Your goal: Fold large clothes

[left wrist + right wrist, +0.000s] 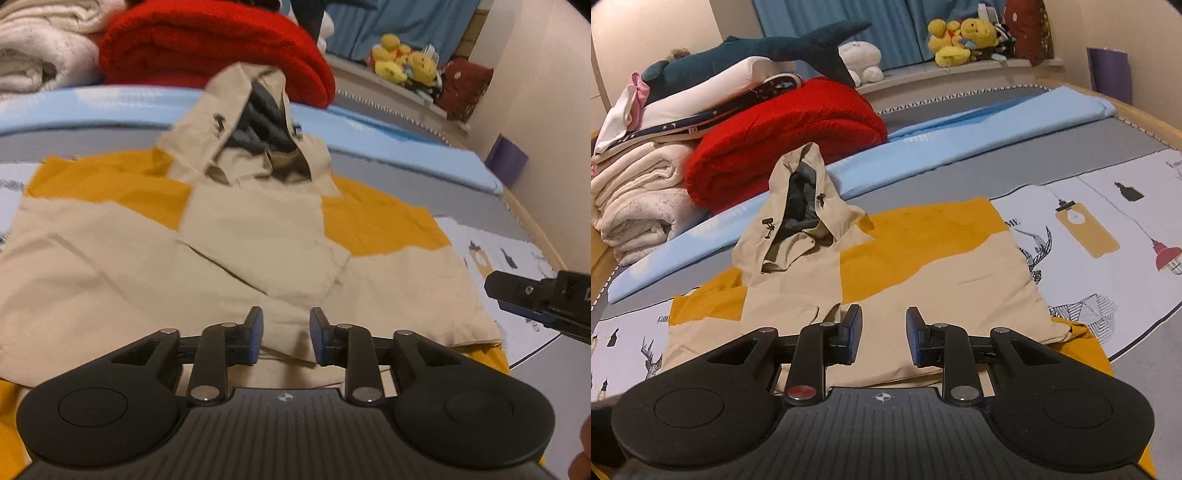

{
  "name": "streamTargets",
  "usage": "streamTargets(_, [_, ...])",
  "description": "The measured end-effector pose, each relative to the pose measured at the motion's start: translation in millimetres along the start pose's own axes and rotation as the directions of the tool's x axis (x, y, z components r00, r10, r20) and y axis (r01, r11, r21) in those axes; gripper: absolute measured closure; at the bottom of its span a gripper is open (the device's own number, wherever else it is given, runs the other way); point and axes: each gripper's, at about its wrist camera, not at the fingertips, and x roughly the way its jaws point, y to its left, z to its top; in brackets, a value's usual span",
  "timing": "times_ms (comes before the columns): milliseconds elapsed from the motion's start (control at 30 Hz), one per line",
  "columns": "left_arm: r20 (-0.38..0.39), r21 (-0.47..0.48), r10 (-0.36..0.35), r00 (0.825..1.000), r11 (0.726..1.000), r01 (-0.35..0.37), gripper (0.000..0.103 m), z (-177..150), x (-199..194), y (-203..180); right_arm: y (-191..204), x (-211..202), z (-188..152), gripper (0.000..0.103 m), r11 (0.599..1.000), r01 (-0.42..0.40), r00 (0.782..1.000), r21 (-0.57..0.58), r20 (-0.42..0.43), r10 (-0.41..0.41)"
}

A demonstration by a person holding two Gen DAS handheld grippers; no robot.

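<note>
Hooded jacket (236, 258) in beige and mustard yellow lies spread on the bed, body flat and partly folded, a beige panel laid down the middle over the yellow parts. Its hood (798, 206) stands up at the far end, open toward the cameras, dark grey lining showing inside and a black toggle on each side. Left gripper (286, 338) hovers over the near hem of the jacket, its blue-padded fingers (256, 328) parted by a narrow gap with only the cloth below showing between them, nothing clamped. Right gripper (882, 332) is over the near edge as well, toward the jacket's right side, fingers likewise a little apart and holding nothing; in the left wrist view it appears at the right edge (539, 302), just beside the jacket's corner. Under the jacket is a white bedsheet (1108, 221) printed with lamps and deer. Beyond the hood a light blue mat (923, 147) crosses the bed, and behind it sit a rolled red blanket (786, 136), a stack of cream towels (639, 195), a plush shark (757, 48) and yellow plush toys (960, 37) by the blue curtain.
</note>
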Motion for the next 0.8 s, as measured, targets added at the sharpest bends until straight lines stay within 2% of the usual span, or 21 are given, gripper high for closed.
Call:
streamTargets(100, [-0.027, 0.006, 0.018, 0.999, 1.0, -0.018, 0.052, -6.0, 17.6, -4.8, -4.4, 10.1, 0.5, 0.075, 1.0, 0.019, 0.998, 0.014, -0.055, -0.018])
streamTargets(233, [-0.044, 0.046, 0.059, 0.997, 0.997, -0.057, 0.053, -10.5, 30.0, -4.3, -7.1, 25.2, -4.4, 0.075, 0.998, 0.02, 0.992, 0.058, -0.126, -0.013])
streamTargets(267, [-0.055, 0.064, 0.069, 0.996, 0.996, -0.065, 0.065, -11.2, 32.0, -3.5, -7.3, 27.3, -5.3, 0.075, 0.998, 0.018, 0.991, 0.067, -0.137, -0.008])
streamTargets(300, [-0.061, 0.076, 0.071, 0.996, 0.995, -0.066, 0.082, -10.9, 31.6, -2.2, -7.2, 29.5, -6.5, 0.075, 0.997, 0.015, 0.989, 0.075, -0.149, -0.004])
streamTargets(333, [-0.051, 0.067, 0.077, 0.996, 0.995, -0.073, 0.087, -9.0, 28.4, 0.0, -6.9, 30.8, -7.4, 0.075, 0.997, 0.015, 0.988, 0.079, -0.156, -0.002])
streamTargets(433, [0.012, 0.019, 0.074, 0.997, 0.997, -0.074, 0.092, 2.3, 3.2, 8.4, -7.4, 33.5, -9.1, 0.075, 0.996, 0.022, 0.986, 0.082, -0.168, -0.008])
streamTargets(533, [0.089, -0.081, 0.078, 0.993, 0.994, -0.071, 0.094, 17.4, -33.6, 24.5, -9.6, 35.5, -9.5, 0.075, 0.995, 0.034, 0.984, 0.098, -0.177, -0.016])
streamTargets(633, [0.176, -0.215, 0.115, 0.978, 0.974, -0.076, 0.094, 23.2, -75.4, 53.2, -10.2, 36.3, -9.5, 0.075, 0.993, 0.041, 0.983, 0.111, -0.181, -0.02])
streamTargets(700, [0.199, -0.315, 0.165, 0.966, 0.944, -0.096, 0.094, 23.4, -94.6, 76.5, -8.3, 36.5, -9.9, 0.075, 0.993, 0.043, 0.984, 0.106, -0.178, -0.024])
streamTargets(800, [0.204, -0.456, 0.233, 0.951, 0.882, -0.118, 0.094, 22.4, -112.5, 112.0, -8.0, 37.9, -11.2, 0.075, 0.994, 0.046, 0.983, 0.104, -0.18, -0.027])
